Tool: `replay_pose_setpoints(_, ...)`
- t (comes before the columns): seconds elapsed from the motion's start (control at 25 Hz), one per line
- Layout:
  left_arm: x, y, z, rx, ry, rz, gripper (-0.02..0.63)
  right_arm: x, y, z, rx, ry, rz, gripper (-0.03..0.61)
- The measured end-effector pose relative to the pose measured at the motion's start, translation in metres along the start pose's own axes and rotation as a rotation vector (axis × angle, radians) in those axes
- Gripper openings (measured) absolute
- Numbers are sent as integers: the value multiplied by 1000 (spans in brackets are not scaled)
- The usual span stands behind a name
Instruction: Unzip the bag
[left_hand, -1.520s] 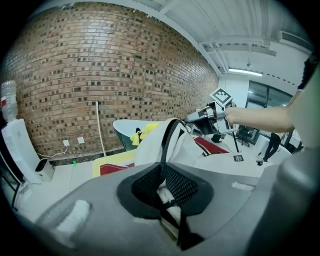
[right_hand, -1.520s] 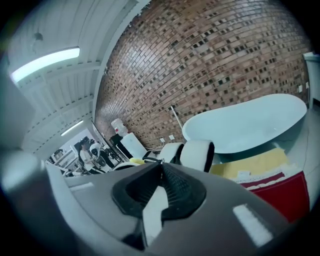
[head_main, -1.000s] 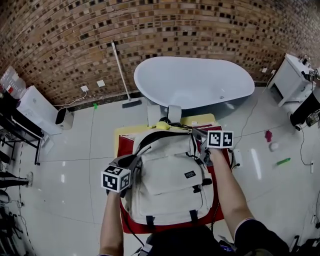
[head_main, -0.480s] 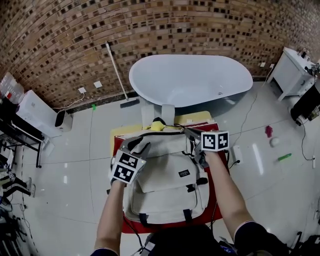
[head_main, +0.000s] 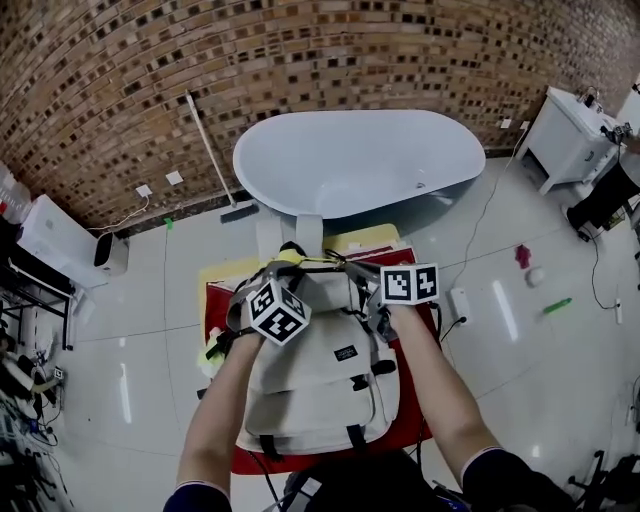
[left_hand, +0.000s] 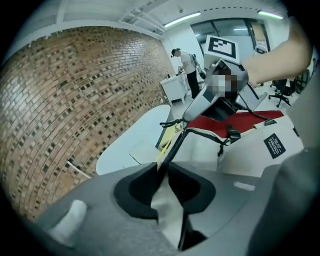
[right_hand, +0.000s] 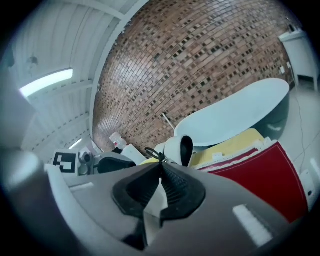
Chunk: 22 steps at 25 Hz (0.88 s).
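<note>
Rack (head_main: 30, 300), black, far L edge of room. White box unit (head_main: 60, 235) next to it, against brick wall (head_main: 300, 60) that spans the back. Long-handled mop (head_main: 210, 150) leans on the wall. Glossy white tile floor (head_main: 130, 300) w/ light reflections. White bathtub (head_main: 350, 160) centre, along the wall. In front of tub: yellow tabletop (head_main: 365, 240), red mat (head_main: 405, 425) on it, beige backpack (head_main: 320, 370) lying flat on the mat, top end toward tub.

Left gripper (left_hand: 161, 170) at backpack's upper L corner; jaws closing, pinching a fold of beige fabric right by the black zip line.

Right gripper (right_hand: 161, 167) at upper R corner, jaws closing, nearly together, black zip pull (right_hand: 154, 154) caught at the tips, bit of beige fabric between pads too.

R side of floor: small red item (head_main: 522, 256) and green item (head_main: 557, 305), can't ID either. White cabinet (head_main: 565, 135) far R by the wall.
</note>
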<state>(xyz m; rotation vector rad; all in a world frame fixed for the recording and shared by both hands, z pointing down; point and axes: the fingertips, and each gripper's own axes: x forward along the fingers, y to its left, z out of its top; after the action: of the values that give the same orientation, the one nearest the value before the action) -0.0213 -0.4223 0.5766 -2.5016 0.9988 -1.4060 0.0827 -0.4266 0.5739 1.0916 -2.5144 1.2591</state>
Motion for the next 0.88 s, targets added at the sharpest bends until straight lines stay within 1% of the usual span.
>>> replay_pose_setpoints(0.08, -3, 4, -1, -30, -5, 0, 64, -1, -15, 0, 80, -19, -17, 19)
replay_pose_setpoints(0.16, -7, 10, -3, -61, -10, 11, 60, -4, -25, -2, 127, -30, -27, 20)
replay_pose_setpoints(0.2, -8, 13, -5, -73, -14, 16, 20, -6, -28, -4, 140, -32, -30, 20)
replay_pose_setpoints(0.32, -12, 16, -8, -100, -26, 8, 20, -11, -33, -12, 165, -37, -40, 21)
replay_pose_setpoints(0.44, -13, 17, -13, -119, -29, 12, 15, -11, -40, -22, 183, -34, -69, 21)
replay_pose_setpoints(0.48, -14, 21, -16, -125, -23, 30, 15, -12, -42, -25, 186, -30, -82, 21)
replay_pose_setpoints(0.52, -17, 29, -22, -130, -11, 61, 0, -14, -47, -28, 186, -25, -101, 21)
replay_pose_setpoints(0.56, -21, 40, -30, -141, 2, 94, -2, -17, -52, -31, 189, -22, -117, 20)
replay_pose_setpoints(0.6, -25, 51, -39, -161, 11, 117, -2, -19, -55, -34, 198, -22, -123, 20)
replay_pose_setpoints(0.68, -36, 65, -52, -197, 6, 131, 0, -21, -54, -38, 213, -33, -108, 20)
replay_pose_setpoints(0.76, -41, 63, -49, -188, -29, 109, 2, -20, -51, -35, 211, -48, -94, 20)
replay_pose_setpoints(0.88, -32, 33, -26, -133, -85, 21, 3, -21, -46, -28, 204, -64, -87, 20)
